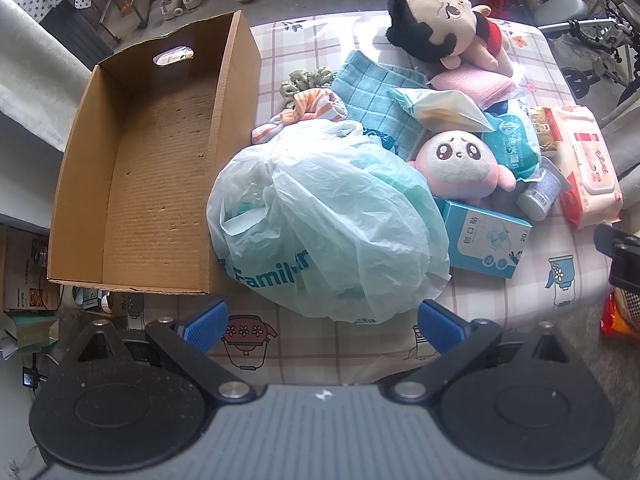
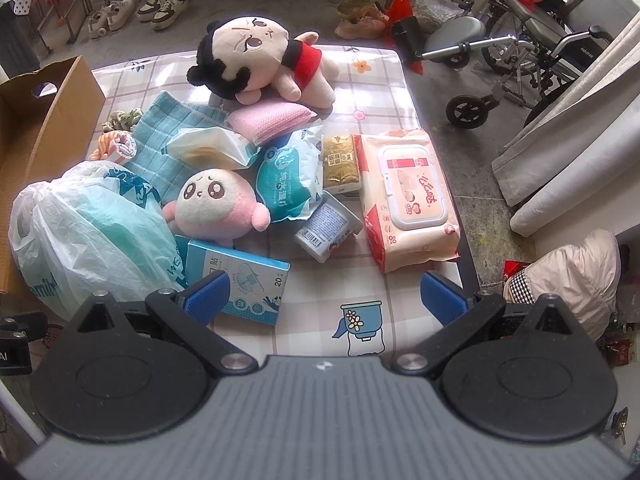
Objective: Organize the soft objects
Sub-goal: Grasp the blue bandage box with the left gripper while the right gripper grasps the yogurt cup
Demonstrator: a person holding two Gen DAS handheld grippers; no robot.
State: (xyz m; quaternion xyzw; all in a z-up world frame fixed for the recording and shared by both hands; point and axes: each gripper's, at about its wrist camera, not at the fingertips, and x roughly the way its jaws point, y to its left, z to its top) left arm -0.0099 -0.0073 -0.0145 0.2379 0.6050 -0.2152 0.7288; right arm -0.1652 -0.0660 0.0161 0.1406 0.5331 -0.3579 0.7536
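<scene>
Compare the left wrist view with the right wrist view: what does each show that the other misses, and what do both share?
Only the left wrist view shows the bare floor of the box and the open left gripper. Only the right wrist view shows the wheelchair and the open right gripper. Both share the table, the bag, the pink plush, the doll, the towel and the wipes.

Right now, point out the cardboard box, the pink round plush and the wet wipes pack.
cardboard box (image 1: pixel 156 184), left wrist view, inner floor.
pink round plush (image 2: pixel 212 200), right wrist view, face.
wet wipes pack (image 2: pixel 412 188), right wrist view, lid.
</scene>
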